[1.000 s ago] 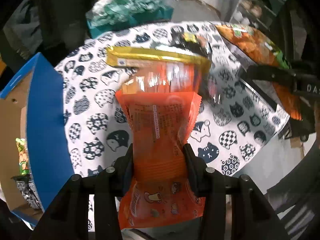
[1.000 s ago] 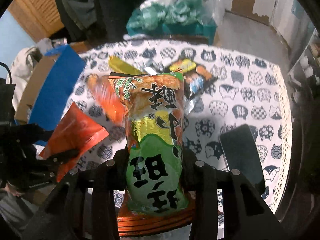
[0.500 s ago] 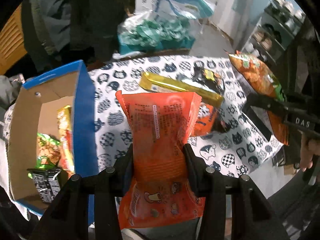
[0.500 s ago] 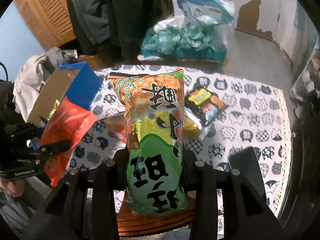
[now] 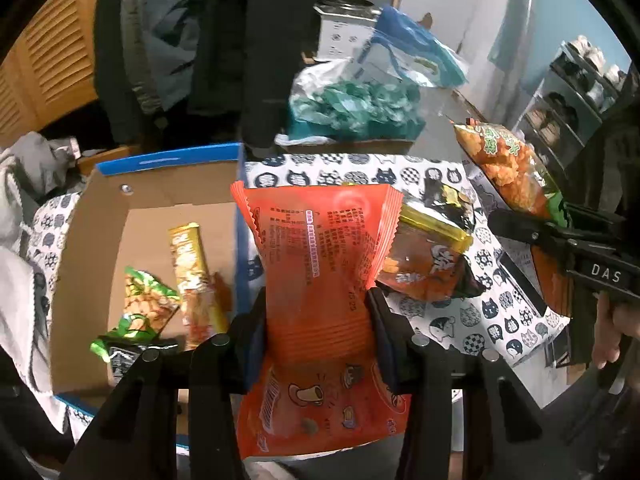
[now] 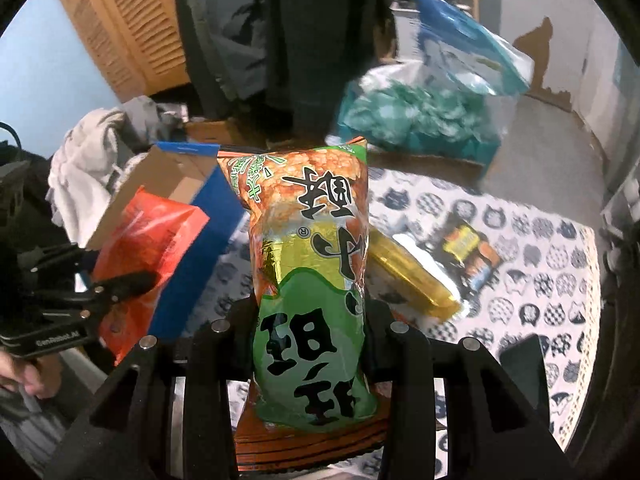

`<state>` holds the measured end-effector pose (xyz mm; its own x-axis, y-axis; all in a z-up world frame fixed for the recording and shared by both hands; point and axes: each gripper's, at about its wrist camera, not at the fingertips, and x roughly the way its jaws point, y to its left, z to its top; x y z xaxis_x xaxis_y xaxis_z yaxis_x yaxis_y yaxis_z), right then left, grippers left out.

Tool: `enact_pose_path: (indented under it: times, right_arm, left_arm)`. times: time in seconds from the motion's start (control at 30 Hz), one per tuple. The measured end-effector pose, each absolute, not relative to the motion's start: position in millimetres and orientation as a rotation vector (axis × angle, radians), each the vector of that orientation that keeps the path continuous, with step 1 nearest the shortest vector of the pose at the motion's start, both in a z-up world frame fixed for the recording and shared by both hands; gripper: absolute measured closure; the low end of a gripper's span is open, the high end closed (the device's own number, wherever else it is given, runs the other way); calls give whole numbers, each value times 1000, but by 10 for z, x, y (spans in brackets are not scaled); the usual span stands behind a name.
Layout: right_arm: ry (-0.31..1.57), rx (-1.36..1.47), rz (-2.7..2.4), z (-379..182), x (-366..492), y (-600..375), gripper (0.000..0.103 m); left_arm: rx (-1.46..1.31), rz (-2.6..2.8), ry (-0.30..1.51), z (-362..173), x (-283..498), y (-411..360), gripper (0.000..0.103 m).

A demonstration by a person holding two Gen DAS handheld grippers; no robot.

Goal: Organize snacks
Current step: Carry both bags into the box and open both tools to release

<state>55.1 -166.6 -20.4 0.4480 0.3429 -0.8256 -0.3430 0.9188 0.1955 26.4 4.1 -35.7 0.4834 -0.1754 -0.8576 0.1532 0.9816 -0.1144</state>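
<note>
Orange packet [image 5: 320, 264]: squeezed between the left gripper [image 5: 316, 332] fingers, hiding the box wall behind it.
Green bag [image 6: 312, 280]: covers the table beyond the right gripper [image 6: 312, 336].
Box snacks [image 5: 188, 280]: print unreadable.

home | hanging coats [image 5: 208, 40] | louvered door [image 6: 132, 28] | cat-print tablecloth [image 6: 532, 280]

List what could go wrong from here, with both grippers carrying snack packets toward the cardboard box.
1. The left gripper pinches the orange snack packet at a crumpled waist; the slick foil could slip out before reaching the blue-edged cardboard box.
2. The right gripper squeezes the puffy green-and-orange crisp bag, which may crush the contents.
3. The two gripper hands are close together near the box and could collide.
</note>
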Motion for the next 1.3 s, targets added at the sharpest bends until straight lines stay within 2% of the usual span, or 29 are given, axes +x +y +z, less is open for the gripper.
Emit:
enact_pose_path:
  times: [0.57, 1.3]
  right_arm:
    - [1030, -78, 555, -137, 691, -652, 66]
    - [1102, -128, 653, -415, 892, 575, 66]
  left_arm:
    - [-98, -87, 1010, -336, 158, 821, 56]
    - [-207, 82, 1039, -592, 210, 1660, 56]
